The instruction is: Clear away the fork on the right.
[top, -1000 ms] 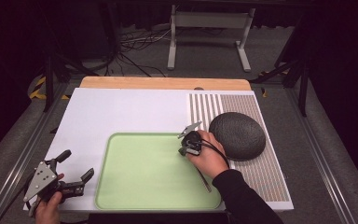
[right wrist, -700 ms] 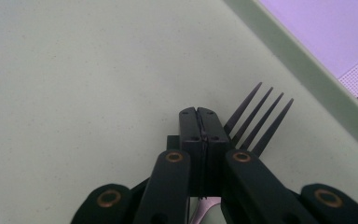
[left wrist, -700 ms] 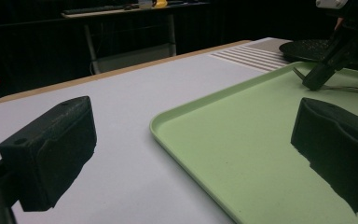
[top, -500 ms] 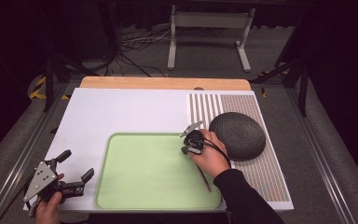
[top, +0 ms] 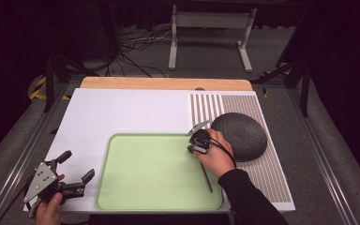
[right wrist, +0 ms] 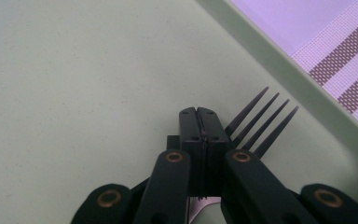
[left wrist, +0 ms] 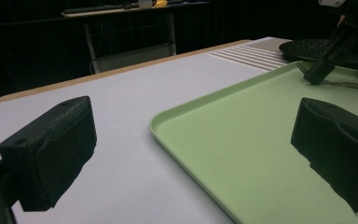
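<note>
A light green tray (top: 122, 187) lies on the white table. A black fork (top: 207, 180) rests in it near its right rim, handle toward the person. My right gripper (top: 196, 149) points down at the tray by the fork's head. Its jaws (right wrist: 199, 114) are pressed together with nothing between them, and the fork's tines (right wrist: 261, 121) lie just beyond and to the right. My left gripper (top: 78, 165) is held low at the table's near left corner. It stands open (left wrist: 191, 154) and empty, facing the tray (left wrist: 242, 140).
A dark grey domed object (top: 241, 133) sits on a striped mat (top: 272, 178) right of the tray, close behind the right hand. White tabletop (top: 122, 112) stretches beyond and left of the tray. A metal stand (top: 211, 28) is on the floor behind the table.
</note>
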